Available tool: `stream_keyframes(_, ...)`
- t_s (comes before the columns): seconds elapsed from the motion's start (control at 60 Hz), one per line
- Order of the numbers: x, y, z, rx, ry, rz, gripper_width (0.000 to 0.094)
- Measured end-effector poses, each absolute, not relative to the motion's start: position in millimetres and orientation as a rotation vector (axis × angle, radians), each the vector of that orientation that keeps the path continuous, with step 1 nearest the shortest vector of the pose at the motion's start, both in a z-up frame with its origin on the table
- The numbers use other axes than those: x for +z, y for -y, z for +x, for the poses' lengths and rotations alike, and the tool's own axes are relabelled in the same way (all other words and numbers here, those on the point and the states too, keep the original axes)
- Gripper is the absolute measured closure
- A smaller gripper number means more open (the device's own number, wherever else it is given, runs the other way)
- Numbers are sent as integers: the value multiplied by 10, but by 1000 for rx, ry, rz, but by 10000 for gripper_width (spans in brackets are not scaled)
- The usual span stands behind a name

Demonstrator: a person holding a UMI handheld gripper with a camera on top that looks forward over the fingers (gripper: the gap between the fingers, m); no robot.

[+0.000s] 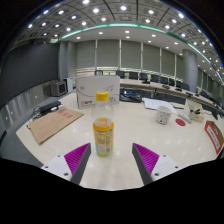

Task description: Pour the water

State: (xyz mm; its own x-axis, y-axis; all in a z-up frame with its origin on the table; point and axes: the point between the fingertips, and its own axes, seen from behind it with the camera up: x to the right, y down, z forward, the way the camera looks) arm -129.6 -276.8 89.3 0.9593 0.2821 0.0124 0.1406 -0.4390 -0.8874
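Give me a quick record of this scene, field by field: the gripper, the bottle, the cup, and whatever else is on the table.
gripper: open, holding nothing
bottle: yellow cap, orange liquid, upright, just ahead of the fingers, between their lines
cup: white, upright, beyond the right finger, apart from the bottle
table: pale top
cardboard sheet: flat, beyond the left finger
box: white, behind the bottle
pouring: not yet begun

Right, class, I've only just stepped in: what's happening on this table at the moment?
A hand-held gripper is lined up on a clear bottle with a yellow cap, which stands upright on the pale table just ahead of the open fingers. Nothing is gripped yet, so pouring has not begun. A white cup stands farther off to the right, a sheet of brown cardboard lies to the left, and a white box sits behind the bottle.
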Motion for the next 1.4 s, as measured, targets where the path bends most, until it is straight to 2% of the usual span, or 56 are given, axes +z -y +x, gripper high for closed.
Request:
stream_keyframes(0.183,818,2152,-1719,135,232,-1961,82)
stream_keyframes(0.233,779,2036,-1758,128,214,-1953,108)
stream_keyframes(0.367,695,1812,-1765,91,156,-1938,393)
stream_keyframes(0.617,781,1740,-1780,77,137,-1908,525)
stream_keyframes(0.75,994,1644,-1862,121,126,-1897,539)
stream_keyframes(0.9,1490,1309,-1955,303,5,-1860,538)
stream_keyframes(1.05,2103,788,-1876,618,-214,-1783,540)
stream_keyframes(1.183,2494,275,-1709,968,-459,-1688,541)
stream_keyframes(1.3,2598,-205,-1333,1274,-736,-1570,541)
stream_keyframes(1.4,2533,-556,-988,1493,-977,-1433,541)
